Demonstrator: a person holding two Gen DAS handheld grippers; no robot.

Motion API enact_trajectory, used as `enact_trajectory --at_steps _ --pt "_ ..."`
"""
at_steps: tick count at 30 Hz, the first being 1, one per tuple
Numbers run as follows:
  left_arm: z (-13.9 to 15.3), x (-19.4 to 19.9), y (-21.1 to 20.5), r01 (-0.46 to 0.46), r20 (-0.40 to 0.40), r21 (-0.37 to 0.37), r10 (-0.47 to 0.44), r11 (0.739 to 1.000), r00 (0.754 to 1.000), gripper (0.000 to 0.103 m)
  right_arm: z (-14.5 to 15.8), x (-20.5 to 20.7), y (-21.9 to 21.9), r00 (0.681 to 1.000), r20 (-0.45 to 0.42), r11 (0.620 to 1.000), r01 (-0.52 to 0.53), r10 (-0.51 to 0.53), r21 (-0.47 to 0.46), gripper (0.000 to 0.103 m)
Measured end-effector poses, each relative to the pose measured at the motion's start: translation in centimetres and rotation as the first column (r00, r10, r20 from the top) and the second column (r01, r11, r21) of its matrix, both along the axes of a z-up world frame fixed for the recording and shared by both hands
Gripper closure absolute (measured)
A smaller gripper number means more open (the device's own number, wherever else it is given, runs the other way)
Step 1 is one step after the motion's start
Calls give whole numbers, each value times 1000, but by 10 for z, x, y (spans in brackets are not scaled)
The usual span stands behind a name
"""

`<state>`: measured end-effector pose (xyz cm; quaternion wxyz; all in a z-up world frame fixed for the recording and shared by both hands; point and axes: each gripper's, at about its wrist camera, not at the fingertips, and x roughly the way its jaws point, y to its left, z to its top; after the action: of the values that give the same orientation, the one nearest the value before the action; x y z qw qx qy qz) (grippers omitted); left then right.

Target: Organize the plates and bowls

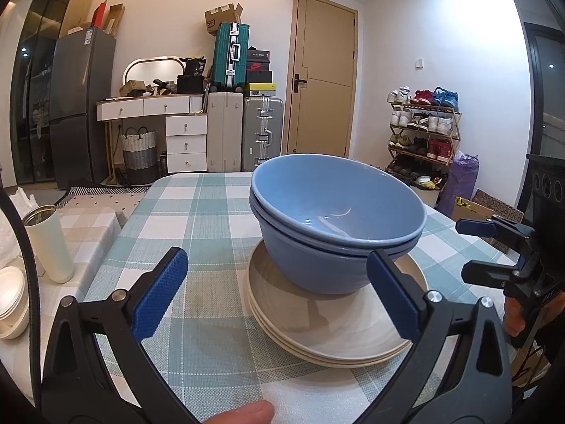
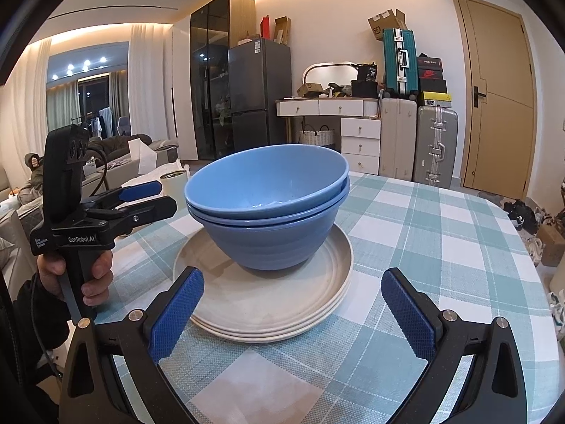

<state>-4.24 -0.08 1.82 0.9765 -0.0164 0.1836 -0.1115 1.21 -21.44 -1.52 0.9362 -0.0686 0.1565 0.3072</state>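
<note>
Two blue bowls (image 1: pixel 339 205) (image 2: pixel 268 190) sit nested, the upper one slightly tilted, on a stack of three cream plates (image 1: pixel 346 328) (image 2: pixel 268 304). The stack rests on the table's checked cloth (image 1: pixel 197 212) (image 2: pixel 441 240). My left gripper (image 1: pixel 275 261) is open, its blue pads wide apart just short of the stack, holding nothing. My right gripper (image 2: pixel 293 275) is also open and empty, on the near side of the plates. Each gripper shows in the other's view: the right gripper (image 1: pixel 466 251) at the far right, the left gripper (image 2: pixel 164 196) at the left in a hand (image 2: pixel 91 275).
A cream tumbler (image 1: pixel 49 243) (image 2: pixel 173 180) and a stack of white bowls (image 1: pixel 10 300) stand on a lower surface beyond the table's left edge. Suitcases (image 1: pixel 261 130), a white drawer unit (image 1: pixel 185 141) and a shoe rack (image 1: pixel 423 130) line the far wall.
</note>
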Motion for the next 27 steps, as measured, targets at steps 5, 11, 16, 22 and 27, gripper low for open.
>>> enact_trajectory --at_steps 5,11,16,22,27 --pt "1 0 0 2 0 -1 -2 1000 1000 2 0 -1 -2 1000 5 1000 1 -2 9 1" --pt "1 1 0 3 -1 -1 -3 1000 1000 2 0 -1 -1 1000 4 1000 -2 2 3 1" --pt "1 1 0 3 0 1 -3 1000 1000 2 0 -1 -1 1000 5 1000 -3 3 3 1" --pt "0 1 0 4 -1 1 -4 1000 1000 2 0 -1 -1 1000 4 1000 -3 3 1 1" --pt "1 2 -1 5 -1 3 -5 1000 1000 2 0 -2 -1 1000 3 1000 -5 5 0 1"
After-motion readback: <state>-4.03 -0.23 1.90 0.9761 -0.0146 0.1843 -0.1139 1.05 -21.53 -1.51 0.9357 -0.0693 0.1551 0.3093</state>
